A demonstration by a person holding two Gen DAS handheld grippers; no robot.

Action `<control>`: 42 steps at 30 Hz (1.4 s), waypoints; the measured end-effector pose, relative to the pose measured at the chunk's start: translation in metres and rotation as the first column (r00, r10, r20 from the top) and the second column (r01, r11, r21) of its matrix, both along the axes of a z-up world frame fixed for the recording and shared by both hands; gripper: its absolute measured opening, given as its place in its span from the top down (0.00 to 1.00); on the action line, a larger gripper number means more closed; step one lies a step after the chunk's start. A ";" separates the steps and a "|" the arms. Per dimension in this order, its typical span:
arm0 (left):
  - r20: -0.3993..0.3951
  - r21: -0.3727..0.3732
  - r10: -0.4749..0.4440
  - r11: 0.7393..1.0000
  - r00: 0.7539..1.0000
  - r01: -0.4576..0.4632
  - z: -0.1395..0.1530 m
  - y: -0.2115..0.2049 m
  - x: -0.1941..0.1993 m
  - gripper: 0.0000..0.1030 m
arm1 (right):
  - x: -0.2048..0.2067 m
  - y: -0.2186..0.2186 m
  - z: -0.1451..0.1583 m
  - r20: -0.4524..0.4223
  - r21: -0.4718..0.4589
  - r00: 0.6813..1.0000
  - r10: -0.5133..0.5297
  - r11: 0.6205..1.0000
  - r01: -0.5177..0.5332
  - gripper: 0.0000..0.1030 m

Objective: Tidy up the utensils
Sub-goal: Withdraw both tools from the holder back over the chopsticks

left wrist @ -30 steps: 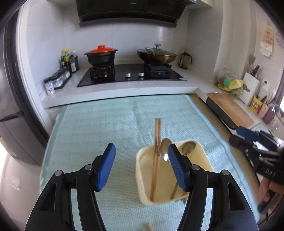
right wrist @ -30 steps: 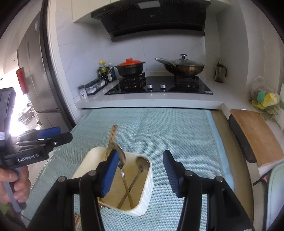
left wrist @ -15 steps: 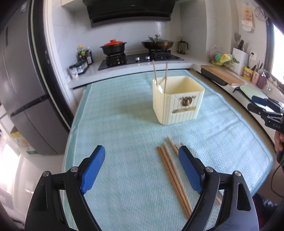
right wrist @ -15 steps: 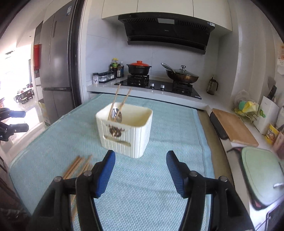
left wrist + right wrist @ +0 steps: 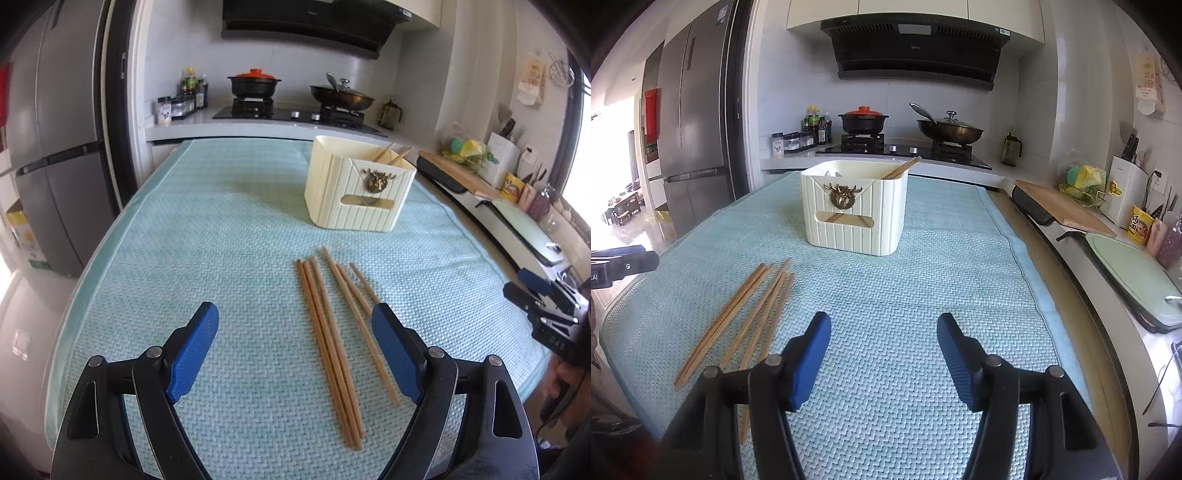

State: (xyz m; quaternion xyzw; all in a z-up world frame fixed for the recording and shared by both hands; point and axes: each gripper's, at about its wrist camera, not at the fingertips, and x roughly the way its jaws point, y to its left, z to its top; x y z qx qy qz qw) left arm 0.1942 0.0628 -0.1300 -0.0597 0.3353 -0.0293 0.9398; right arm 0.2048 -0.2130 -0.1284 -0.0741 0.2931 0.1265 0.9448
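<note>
Clearly, the step in hand is the gathering of the loose brown wooden chopsticks (image 5: 332,332) that lie flat on the pale turquoise woven mat (image 5: 207,229). They form a small bundle on the near part of the mat, some touching each other side by side, the others slightly fanned to the right. The cream ribbed plastic utensil holder (image 5: 354,192) stands upright farther back on the mat, well apart from them. It already contains a pair of chopsticks that lean over its far right rim, and in the right wrist view something pale shows at the far left of its inside, too small to tell.

The left gripper (image 5: 295,350) hovers low over the near mat with its blue pads wide apart and nothing between them; the bundle lies just right of the middle of its opening. The right gripper (image 5: 882,350) is also spread and carries nothing, with the chopsticks lying to its left.

Probably the next move belongs to the left gripper. It should go down over the bundle, close across the thin sticks near their middle so they do not roll or tilt, then lift them and drop them upright into the holder.
</note>
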 end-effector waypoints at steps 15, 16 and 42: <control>-0.066 -0.037 0.030 0.999 0.997 -0.032 -0.028 0.007 -0.011 0.15 | -0.008 0.028 -0.025 -0.079 0.010 0.996 0.051 0.999 -0.051 0.41; -0.066 -0.033 0.030 0.999 0.997 -0.032 -0.028 0.006 -0.012 0.15 | -0.009 0.030 -0.026 -0.080 0.010 0.995 0.055 0.998 -0.054 0.41; -0.148 -0.045 0.034 0.998 0.988 -0.041 -0.049 0.005 -0.001 0.15 | -0.009 0.040 -0.039 -0.159 0.033 0.983 0.089 0.996 -0.085 0.41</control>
